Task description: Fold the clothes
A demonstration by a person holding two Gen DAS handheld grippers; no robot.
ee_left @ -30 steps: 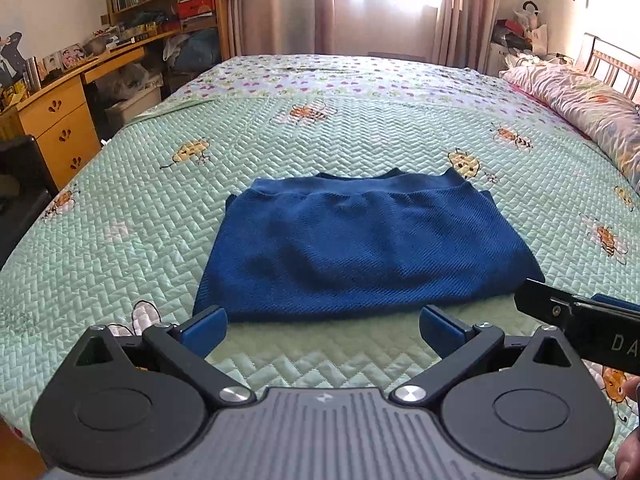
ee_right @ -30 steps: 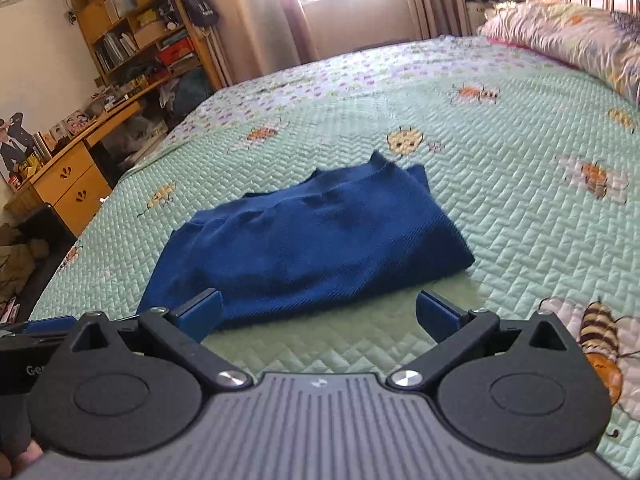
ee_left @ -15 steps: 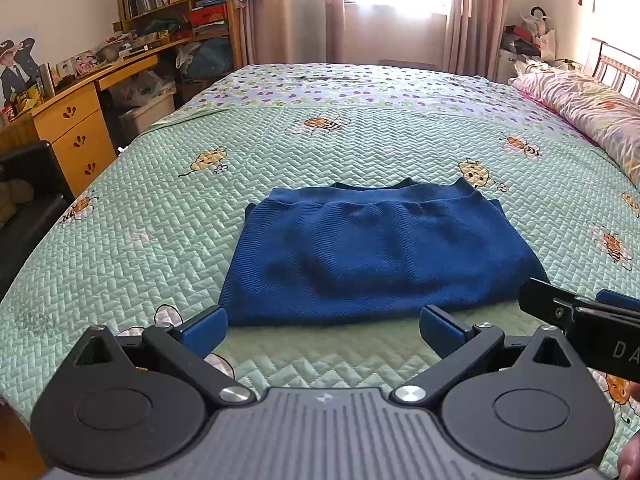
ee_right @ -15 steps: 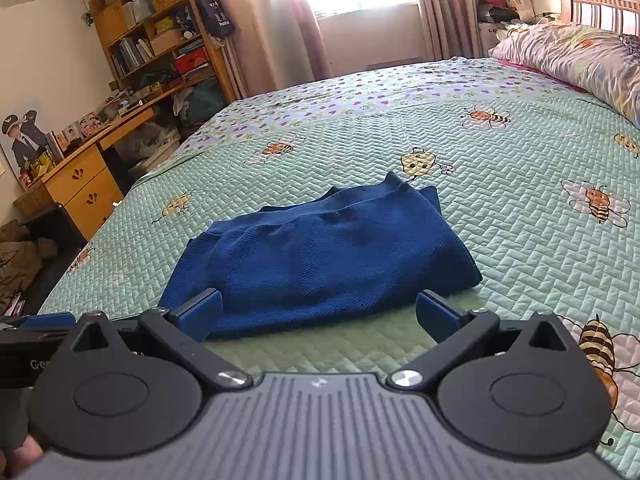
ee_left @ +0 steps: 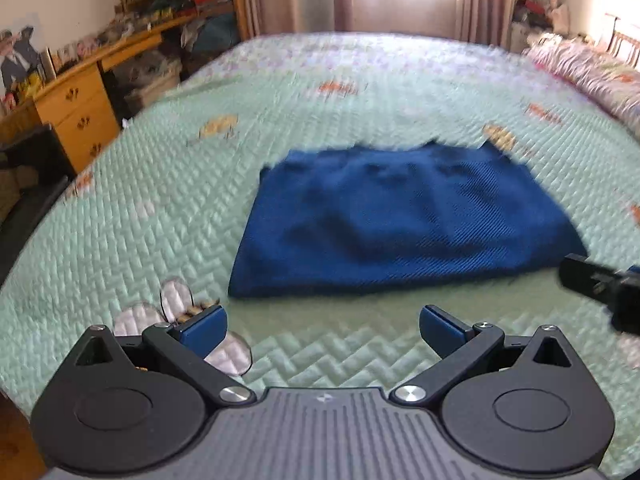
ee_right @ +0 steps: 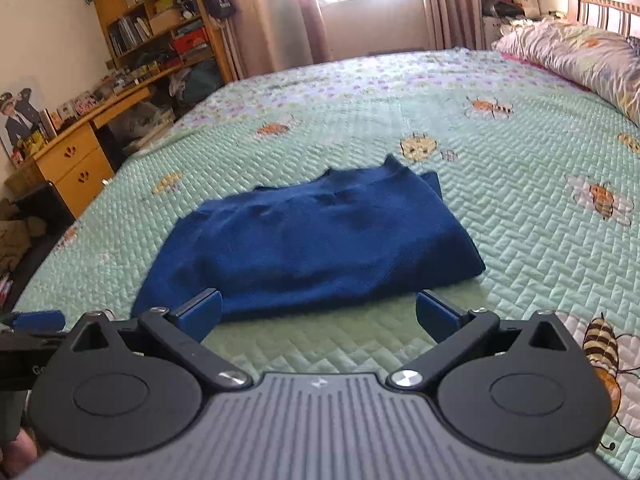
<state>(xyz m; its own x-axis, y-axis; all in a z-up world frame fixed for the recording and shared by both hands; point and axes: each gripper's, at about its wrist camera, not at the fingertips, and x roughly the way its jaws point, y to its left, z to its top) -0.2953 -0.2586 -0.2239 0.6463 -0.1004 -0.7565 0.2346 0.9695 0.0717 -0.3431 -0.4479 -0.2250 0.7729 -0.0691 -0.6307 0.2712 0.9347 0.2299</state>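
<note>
A folded blue sweater [ee_right: 312, 240] lies flat on the bed [ee_right: 520, 216]. Both hand-held grippers, left [ee_left: 322, 322] and right [ee_right: 318, 312], hover before it, jaws wide apart, empty; the blurred left view seems to agree.

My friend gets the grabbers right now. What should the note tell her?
Left gripper: open, holding nothing, just short of the sweater's near edge.
Right gripper: open, holding nothing, its left finger at the near edge.
Blue sweater: lies on the green bedspread, already folded into a flat rectangle.
Left: judge whether it needs another fold; no other clothes in view.
</note>
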